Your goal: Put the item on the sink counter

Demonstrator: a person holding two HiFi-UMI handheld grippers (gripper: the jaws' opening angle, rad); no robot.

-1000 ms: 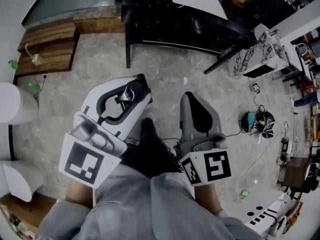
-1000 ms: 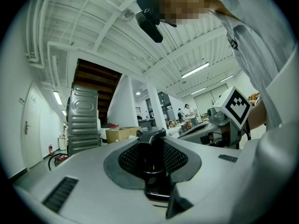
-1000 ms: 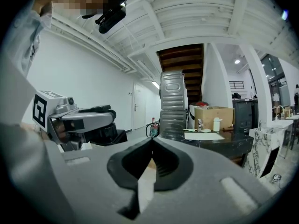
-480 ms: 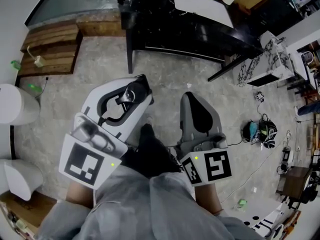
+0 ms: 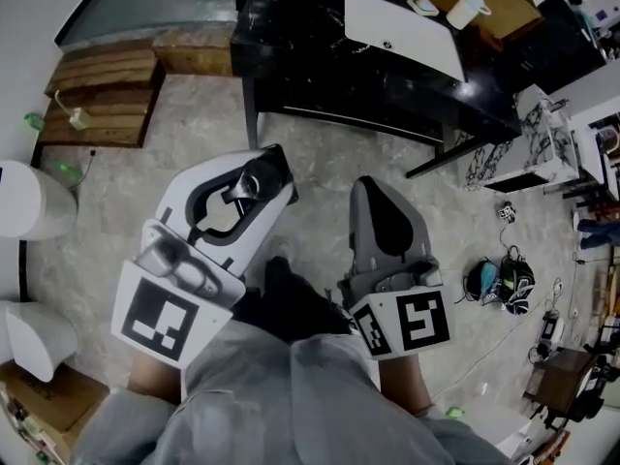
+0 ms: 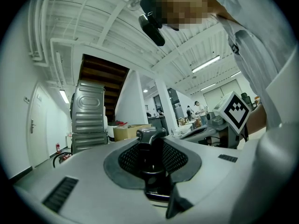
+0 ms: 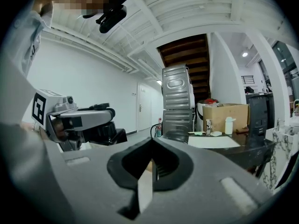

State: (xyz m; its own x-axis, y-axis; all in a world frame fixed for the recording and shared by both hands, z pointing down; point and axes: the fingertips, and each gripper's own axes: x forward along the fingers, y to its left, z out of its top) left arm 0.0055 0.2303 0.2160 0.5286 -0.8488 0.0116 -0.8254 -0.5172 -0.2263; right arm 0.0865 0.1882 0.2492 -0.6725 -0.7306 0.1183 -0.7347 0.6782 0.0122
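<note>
Left jaws: half closed on the dark item (image 6: 152,162). It stands upright between them, its grey top at their tips, and they press on both its sides.
Right jaws: brought together to a point. I see nothing between them.
Left gripper (image 5: 266,168): points level and forward, away from the body, toward the counter.
Right gripper (image 7: 152,143): beside the left one, pointing the same way and tipped only a little down.
Arms: both are drawn in close before the body, side by side, and the grey sleeves (image 5: 291,395) reach almost to the grippers.
Item's place: in the left gripper, above the pale floor (image 5: 320,153) and well apart from the sink counter (image 5: 310,66).
Counter: a black top with a white basin (image 5: 402,32) set in it and a white container (image 5: 468,10) behind.
Step in hand: by my judgement the carrying; the placing is not yet begun.
Next move: it calls for coming close to the counter, choosing a bare black part beside the basin, setting the item down upright, and opening the left jaws only when it stands.
</note>
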